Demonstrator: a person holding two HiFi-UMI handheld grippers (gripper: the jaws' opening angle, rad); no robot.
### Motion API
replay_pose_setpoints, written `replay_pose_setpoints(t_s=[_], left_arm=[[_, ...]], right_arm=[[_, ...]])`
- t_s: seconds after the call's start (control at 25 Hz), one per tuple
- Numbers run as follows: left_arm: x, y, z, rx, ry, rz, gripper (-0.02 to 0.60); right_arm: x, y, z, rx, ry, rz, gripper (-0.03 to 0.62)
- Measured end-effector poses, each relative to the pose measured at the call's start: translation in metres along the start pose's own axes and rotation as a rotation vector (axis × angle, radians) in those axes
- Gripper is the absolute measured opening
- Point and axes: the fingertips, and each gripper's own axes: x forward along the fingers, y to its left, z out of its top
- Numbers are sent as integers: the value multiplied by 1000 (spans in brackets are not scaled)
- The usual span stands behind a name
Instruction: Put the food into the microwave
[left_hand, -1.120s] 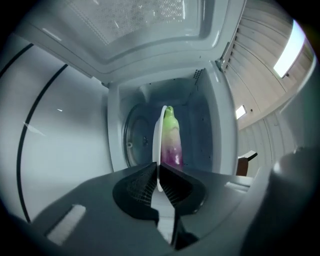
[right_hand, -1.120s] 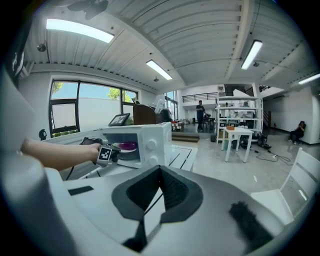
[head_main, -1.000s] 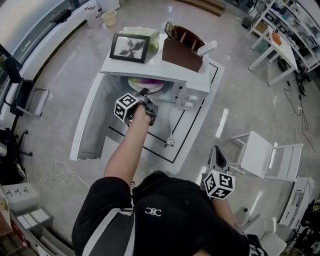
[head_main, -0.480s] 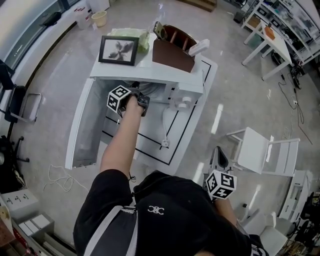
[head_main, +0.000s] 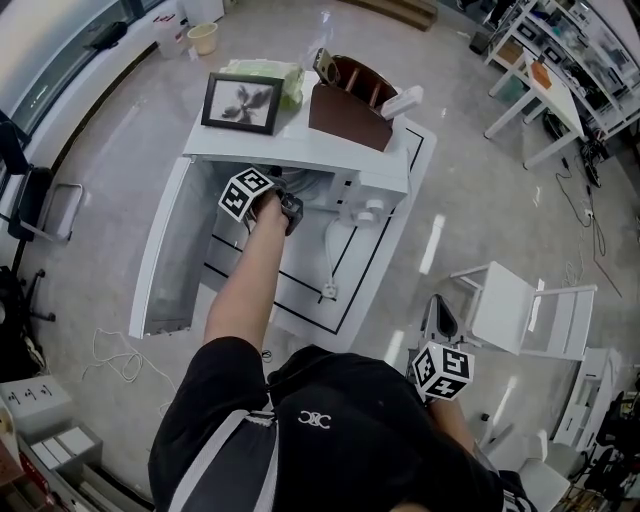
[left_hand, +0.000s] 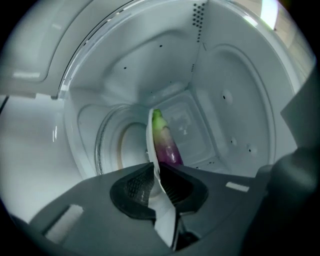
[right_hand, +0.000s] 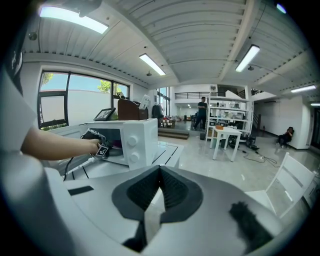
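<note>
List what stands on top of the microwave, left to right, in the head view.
Left to right: framed picture → brown box → white object. The pale green thing behind the picture overlaps it, so it is left out.

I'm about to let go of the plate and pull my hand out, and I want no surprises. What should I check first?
1. Plate inside the microwave: ok.
2. Purple vegetable on the plate: ok.
3. Plate seated flat on the turntable: cannot tell.
4. Left claw released: not ok. Its jaws have just been opening, but the plate rim is pinched between them.
5. Right claw shut, empty, away from the microwave: ok.
6. Door swung wide for the way out: ok.
</note>
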Motion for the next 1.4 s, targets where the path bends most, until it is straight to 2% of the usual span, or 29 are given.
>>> replay_pose_setpoints(t_s=[0.16,0.36,0.6,0.68,0.76,0.8,0.92,0.96,1.04,1.2,1.4], left_arm=[[-5,1,5,194,-8,68,61],[-8,7,7,433,-7,205,97],[-5,9,9,723,9,293,130],[0,13,10,796,6,321,163],[0,15,10,856,2,338,241],[-1,15,10,885,-1,341,245],[-11,9,16,974,-38,343,229],[-17,6,18,1001,-55,339,185],[-29,-1,16,1050,-77,317,6],[-52,-13,-7,1171,-46,240,6],[-99,-39,-64,1272,38,95,6]], right_arm=[[-2,6,4,-37,-14,11,0],[-4,3,1,-26,-9,5,0],[-5,7,-1,-37,-8,13,0],[-3,8,-2,-35,-6,17,0],[-1,9,-3,-30,-3,22,0],[0,10,-3,-27,-3,26,0],[4,14,-1,-21,-5,39,0],[6,15,-1,-19,-7,43,0],[10,17,1,-14,-10,52,0],[19,25,4,-29,-21,78,0],[26,41,10,-27,-40,132,0]])
